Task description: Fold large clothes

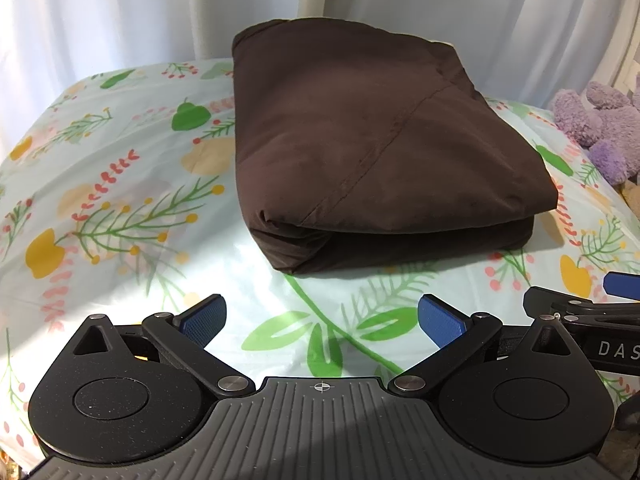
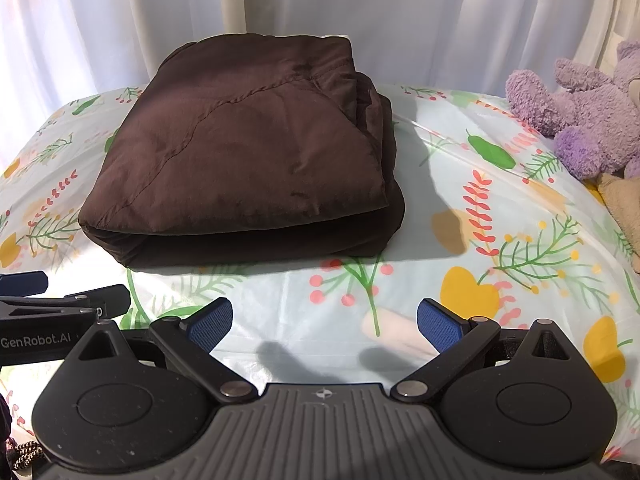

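A dark brown garment [image 1: 360, 152] lies folded into a thick rectangular bundle on the floral cloth [image 1: 120, 200]; a seam runs diagonally across its top. In the right wrist view the same brown garment [image 2: 248, 160] sits left of centre. My left gripper [image 1: 322, 320] is open, short of the bundle's near edge, with nothing between its blue pads [image 1: 202, 318]. My right gripper [image 2: 324, 324] is open too, over bare floral cloth [image 2: 480, 240] to the right of the bundle. Each gripper shows at the edge of the other's view.
A purple plush toy [image 2: 584, 112] lies at the right edge, seen in the left wrist view as the purple plush toy [image 1: 600, 128], with a tan plush [image 2: 624, 208] beneath it. White curtains [image 2: 320, 0] hang behind the surface.
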Tool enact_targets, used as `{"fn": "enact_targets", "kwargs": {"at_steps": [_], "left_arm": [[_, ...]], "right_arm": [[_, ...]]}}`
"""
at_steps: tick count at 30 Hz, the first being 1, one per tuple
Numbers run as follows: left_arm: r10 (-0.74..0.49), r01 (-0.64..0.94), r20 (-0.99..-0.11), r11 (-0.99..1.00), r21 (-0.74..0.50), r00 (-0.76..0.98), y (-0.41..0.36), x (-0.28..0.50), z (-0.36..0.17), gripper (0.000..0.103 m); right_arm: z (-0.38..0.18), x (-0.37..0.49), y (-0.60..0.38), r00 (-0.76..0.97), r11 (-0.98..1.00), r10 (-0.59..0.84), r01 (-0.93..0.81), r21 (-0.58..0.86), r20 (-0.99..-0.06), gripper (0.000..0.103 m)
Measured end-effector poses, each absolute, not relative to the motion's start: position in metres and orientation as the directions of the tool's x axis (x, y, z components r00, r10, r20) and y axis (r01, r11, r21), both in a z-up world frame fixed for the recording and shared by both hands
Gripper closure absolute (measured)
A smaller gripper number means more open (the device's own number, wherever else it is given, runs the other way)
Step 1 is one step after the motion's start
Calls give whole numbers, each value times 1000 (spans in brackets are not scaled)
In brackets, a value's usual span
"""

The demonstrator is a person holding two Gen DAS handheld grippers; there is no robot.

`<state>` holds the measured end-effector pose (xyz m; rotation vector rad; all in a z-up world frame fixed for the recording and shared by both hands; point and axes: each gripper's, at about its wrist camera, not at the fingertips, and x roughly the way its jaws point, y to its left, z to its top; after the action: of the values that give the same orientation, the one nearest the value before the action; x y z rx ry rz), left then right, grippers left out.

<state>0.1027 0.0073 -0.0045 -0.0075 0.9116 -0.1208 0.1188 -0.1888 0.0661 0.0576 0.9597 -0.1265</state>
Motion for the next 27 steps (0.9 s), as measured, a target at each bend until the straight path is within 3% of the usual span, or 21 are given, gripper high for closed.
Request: {"fn": "enact_targets", "kwargs": {"at_steps": [27], "left_arm": [[-123,111,-798,991,-71,589,5,106,-8,0]], "right_arm": [[67,121,-190,570,991,-84,131,-11,-817,4]]}}
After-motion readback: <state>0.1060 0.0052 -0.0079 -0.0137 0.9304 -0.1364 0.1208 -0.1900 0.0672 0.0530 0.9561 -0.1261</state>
